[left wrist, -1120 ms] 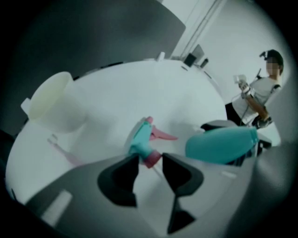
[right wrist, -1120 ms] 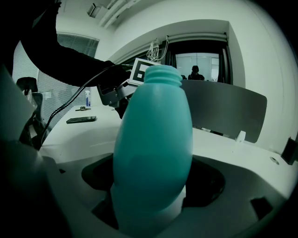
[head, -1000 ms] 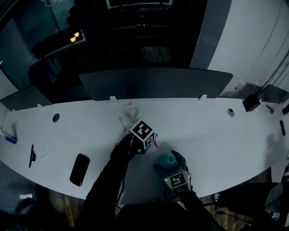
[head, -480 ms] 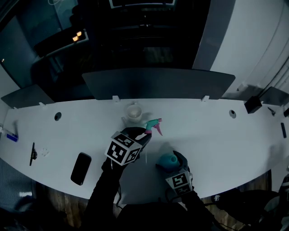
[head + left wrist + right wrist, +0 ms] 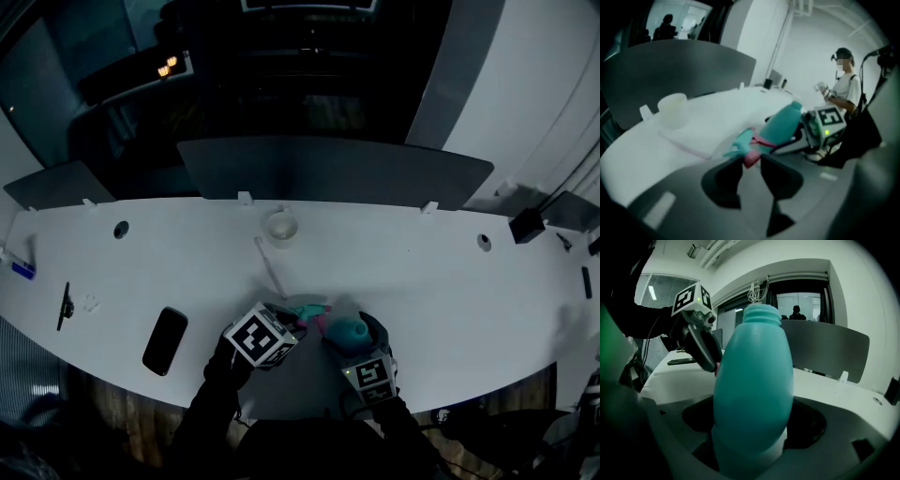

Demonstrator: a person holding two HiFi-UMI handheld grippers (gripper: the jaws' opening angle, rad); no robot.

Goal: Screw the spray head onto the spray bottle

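The head view looks steeply down on the white desk (image 5: 441, 272) from over its near edge. The left gripper view rides low, facing across the desk toward the teal bottle (image 5: 783, 123) — which fills the right gripper view at very close range, with the grey partition (image 5: 829, 350) behind. All three share that bottle.

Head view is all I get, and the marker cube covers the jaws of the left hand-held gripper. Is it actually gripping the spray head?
Observer: Yes. In the left gripper view, the left hand-held gripper pinches the spray head by its pink part.
Operator: Is the head on the bottle yet?
Observer: No. The right gripper view shows the bottle with its threaded neck bare. The left hand-held gripper sits off to the bottle's side, lower than the neck.
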